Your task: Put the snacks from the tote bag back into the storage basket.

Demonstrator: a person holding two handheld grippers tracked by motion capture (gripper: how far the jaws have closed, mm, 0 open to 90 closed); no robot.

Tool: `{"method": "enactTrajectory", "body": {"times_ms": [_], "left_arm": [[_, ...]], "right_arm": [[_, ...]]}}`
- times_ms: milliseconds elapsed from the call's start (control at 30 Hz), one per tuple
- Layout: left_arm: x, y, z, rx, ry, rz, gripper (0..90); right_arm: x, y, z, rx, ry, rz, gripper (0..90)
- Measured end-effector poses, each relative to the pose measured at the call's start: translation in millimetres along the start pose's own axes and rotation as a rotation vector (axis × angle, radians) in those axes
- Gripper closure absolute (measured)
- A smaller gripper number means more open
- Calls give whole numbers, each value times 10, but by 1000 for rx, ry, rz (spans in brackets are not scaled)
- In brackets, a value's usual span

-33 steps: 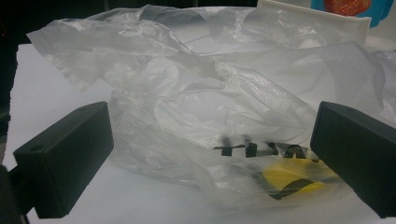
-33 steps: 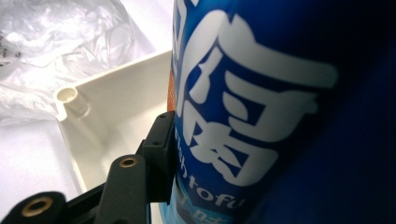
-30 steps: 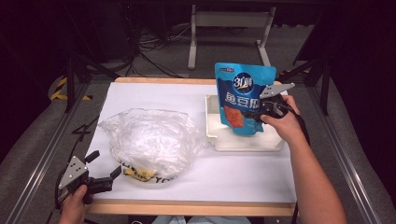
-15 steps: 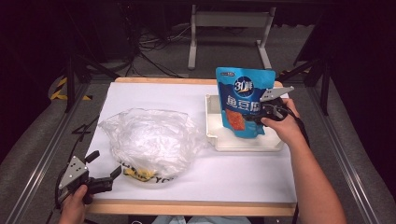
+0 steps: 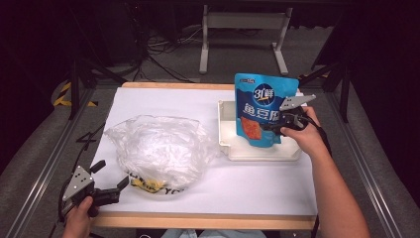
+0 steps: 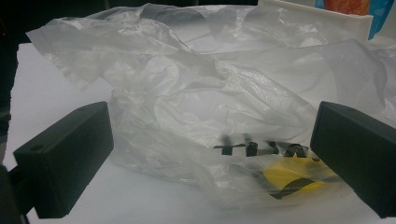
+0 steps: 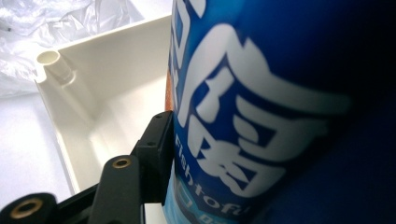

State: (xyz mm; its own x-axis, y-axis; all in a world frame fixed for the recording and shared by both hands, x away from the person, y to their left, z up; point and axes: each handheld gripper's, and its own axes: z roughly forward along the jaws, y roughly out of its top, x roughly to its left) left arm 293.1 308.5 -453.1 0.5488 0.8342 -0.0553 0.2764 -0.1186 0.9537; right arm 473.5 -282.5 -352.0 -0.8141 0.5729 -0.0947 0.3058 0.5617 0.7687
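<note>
A blue snack pouch [image 5: 262, 106] with white lettering and an orange window stands upright over the white tray [image 5: 233, 148] at the table's right. My right gripper [image 5: 277, 126] is shut on the pouch's right edge; up close the blue pouch [image 7: 261, 116] presses against one black jaw. A crumpled clear plastic bag [image 5: 158, 146] with black print and yellow contents lies left of the tray. My left gripper [image 5: 111, 181] stands open at the front left corner, just short of the clear bag [image 6: 210, 107], its two jaws wide apart on either side of it.
White paper [image 5: 247, 183] covers the table, with a wooden front edge [image 5: 208, 220]. The tray's inner wall and a corner post [image 7: 53, 63] lie just left of the pouch. Dark floor, cables and a metal stand [image 5: 242, 20] sit beyond the table.
The pouch and my right gripper have shifted very slightly; the left gripper and the bag have stayed put.
</note>
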Motion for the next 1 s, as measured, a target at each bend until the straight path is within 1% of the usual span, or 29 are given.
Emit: {"method": "enactTrajectory", "body": {"times_ms": [67,100,233,433,567,700,800,867,933,1000], "left_arm": [[-1,-1,1,0,1,-1,2],[-3,-4,7,-8,2,-2,2],[-2,-6,10,-7,2,-3,2],[-2,-7,9,-6,4,-4,2],[-4,-5,7,-6,5,-3,2],[-7,-5,9,-4,2,-3,2],[-8,-4,12,-3,3,-4,2],[-11,-4,14,-2,4,-3,2],[-14,-4,15,-4,3,-3,2],[-16,-4,14,-3,4,-3,2]], "right_arm": [[-6,-11,-1,-3,-1,-1,485],[-13,-23,-4,-3,0,-4,482],[-42,-50,-7,-1,6,-19,472],[-103,-70,-14,3,18,-26,447],[-114,-107,-42,-4,6,-26,411],[-153,-171,-115,-3,-28,-3,344],[-171,-211,-151,-8,-38,10,313],[-174,-218,-159,-10,-51,13,294],[-174,-222,-156,-9,-64,23,256],[-174,-227,-153,-8,-69,33,240]]}}
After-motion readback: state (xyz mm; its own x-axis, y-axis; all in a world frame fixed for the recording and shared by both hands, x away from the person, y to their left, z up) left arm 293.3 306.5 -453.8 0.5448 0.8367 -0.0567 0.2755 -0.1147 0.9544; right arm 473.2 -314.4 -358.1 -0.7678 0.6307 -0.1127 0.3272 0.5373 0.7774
